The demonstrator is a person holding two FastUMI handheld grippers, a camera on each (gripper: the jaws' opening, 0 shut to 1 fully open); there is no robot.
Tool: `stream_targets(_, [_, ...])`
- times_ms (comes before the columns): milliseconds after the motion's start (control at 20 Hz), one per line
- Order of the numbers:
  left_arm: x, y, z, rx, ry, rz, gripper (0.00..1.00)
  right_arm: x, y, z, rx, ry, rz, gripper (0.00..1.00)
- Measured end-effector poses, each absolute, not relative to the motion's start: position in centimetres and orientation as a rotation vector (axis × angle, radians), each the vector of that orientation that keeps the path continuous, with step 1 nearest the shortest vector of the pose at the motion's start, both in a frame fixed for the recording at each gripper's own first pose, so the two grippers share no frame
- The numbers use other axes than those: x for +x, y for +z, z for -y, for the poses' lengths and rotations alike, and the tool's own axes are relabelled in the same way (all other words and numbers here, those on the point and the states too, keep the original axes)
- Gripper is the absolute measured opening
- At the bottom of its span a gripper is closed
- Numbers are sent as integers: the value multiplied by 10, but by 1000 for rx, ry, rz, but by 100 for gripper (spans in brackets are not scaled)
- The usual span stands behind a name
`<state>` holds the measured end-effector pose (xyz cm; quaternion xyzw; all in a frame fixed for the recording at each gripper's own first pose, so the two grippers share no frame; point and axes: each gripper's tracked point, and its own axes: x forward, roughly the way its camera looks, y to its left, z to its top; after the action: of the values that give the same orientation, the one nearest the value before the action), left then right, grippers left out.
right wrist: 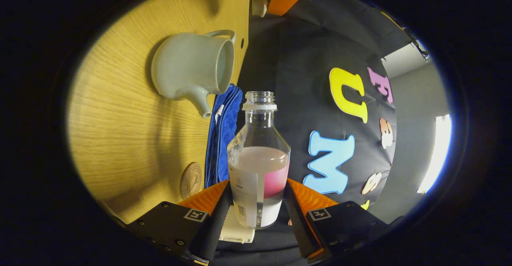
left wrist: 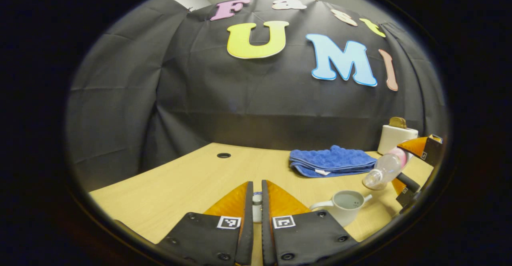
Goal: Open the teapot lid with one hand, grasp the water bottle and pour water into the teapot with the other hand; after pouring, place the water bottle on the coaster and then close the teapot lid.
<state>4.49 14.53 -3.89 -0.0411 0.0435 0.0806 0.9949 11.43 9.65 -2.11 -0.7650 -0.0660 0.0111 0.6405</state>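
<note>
Teapot [left wrist: 345, 205] stands open near the table's [left wrist: 180, 182] right front, its lid [left wrist: 257, 208] clenched in the left gripper [left wrist: 257, 214] held off to its left. The right gripper [right wrist: 256, 206] grasps the uncapped bottle [right wrist: 259, 158], tipped toward the pot's mouth: pouring looks under way. Next the bottle must be righted and carried to the coaster [right wrist: 191, 180].

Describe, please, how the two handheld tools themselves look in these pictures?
The left tool and the right tool look alike: each has two long fingers backed by ribbed orange wedges, mounted on black blocks fastened with screws. Each block carries a small square black-and-white marker. No cables or sleeves are visible.
</note>
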Motion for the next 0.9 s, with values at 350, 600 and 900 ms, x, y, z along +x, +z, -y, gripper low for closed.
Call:
stream_targets(350, [45, -41, -145, -81, 159, -96, 16, 116, -10, -103, -1825, 15, 209, 76])
stream_targets(600, [46, -42, -146, -79, 163, -100, 16, 118, -5, -105, -1874, 20, 235, 76])
stream_targets(900, [46, -43, -147, -76, 164, -105, 16, 121, 0, -108, -1907, 39, 252, 76])
